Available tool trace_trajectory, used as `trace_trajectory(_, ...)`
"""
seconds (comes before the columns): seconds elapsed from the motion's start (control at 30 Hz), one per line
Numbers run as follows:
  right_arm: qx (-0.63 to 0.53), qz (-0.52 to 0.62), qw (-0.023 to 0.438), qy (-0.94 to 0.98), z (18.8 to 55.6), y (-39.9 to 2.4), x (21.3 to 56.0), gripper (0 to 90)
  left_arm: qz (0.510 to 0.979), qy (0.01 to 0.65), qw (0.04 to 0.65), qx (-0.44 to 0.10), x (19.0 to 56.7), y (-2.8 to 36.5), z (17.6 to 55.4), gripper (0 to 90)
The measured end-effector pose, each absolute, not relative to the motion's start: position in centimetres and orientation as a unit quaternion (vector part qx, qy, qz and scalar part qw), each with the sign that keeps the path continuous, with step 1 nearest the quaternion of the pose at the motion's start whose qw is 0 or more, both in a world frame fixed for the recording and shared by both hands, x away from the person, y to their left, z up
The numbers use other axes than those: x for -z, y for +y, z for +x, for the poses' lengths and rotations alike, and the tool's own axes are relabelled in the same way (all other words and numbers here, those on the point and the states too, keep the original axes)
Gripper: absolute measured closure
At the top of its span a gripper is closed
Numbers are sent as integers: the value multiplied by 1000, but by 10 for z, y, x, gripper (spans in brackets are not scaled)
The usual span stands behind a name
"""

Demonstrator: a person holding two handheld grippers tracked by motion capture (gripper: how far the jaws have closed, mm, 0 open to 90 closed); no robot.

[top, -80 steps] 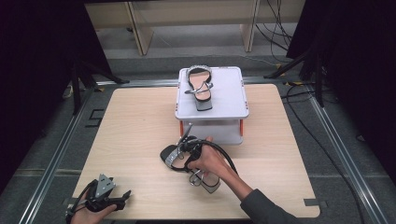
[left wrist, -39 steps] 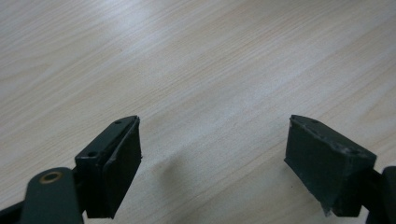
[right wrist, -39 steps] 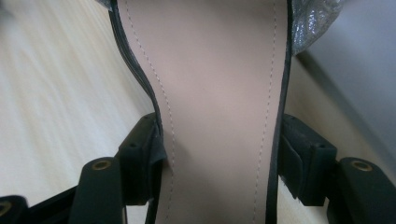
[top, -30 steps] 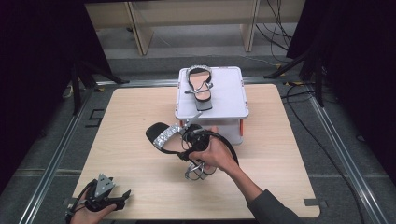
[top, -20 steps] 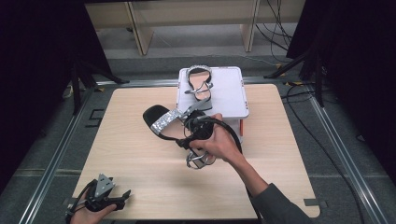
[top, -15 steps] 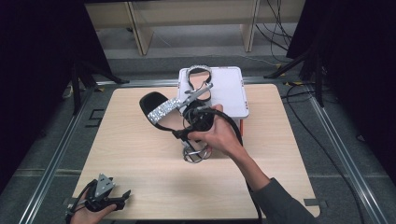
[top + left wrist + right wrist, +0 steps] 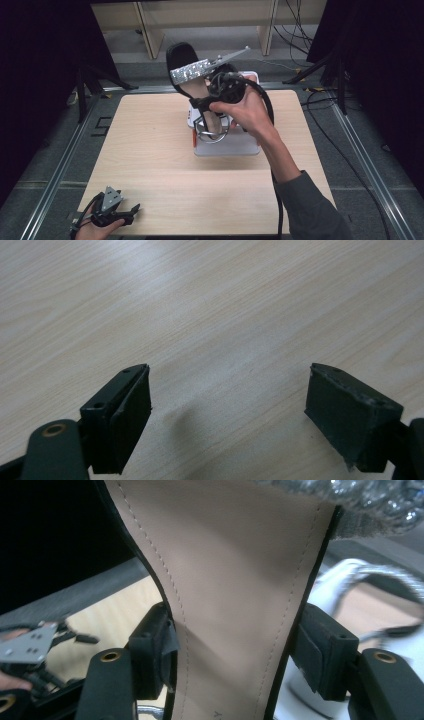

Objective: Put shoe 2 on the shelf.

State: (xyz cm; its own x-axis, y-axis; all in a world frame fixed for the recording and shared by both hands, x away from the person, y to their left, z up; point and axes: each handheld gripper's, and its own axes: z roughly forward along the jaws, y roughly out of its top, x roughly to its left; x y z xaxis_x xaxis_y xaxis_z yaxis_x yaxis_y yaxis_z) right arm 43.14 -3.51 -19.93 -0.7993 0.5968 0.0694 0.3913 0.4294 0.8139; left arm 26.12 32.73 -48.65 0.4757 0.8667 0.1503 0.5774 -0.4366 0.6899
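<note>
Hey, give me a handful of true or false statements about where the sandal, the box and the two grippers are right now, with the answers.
1. The right gripper clamps the sandal across its insole. True.
2. The held sandal rests on the table. False: it is lifted above the white box.
3. The left gripper is shut. False: its jaws stand wide open over bare wood.
4. The left gripper sits at the table's near left corner. True.

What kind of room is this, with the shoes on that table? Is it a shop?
Probably not a shop; it looks like a recording setup or lab. A bare wooden table sits in a metal frame, dark curtains hang around it, and cables trail across the floor.
</note>
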Motion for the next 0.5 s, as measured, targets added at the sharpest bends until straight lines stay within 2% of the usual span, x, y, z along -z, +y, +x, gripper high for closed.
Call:
trace_trajectory(0.27, -433, 352, 139, 818, 453, -80, 186, 388, 810, 448, 283, -251, 486, 327, 261, 180)
trace_trajectory(0.5, -385, 417, 149, 810, 479, -103, 196, 388, 811, 448, 282, -251, 486, 327, 261, 179)
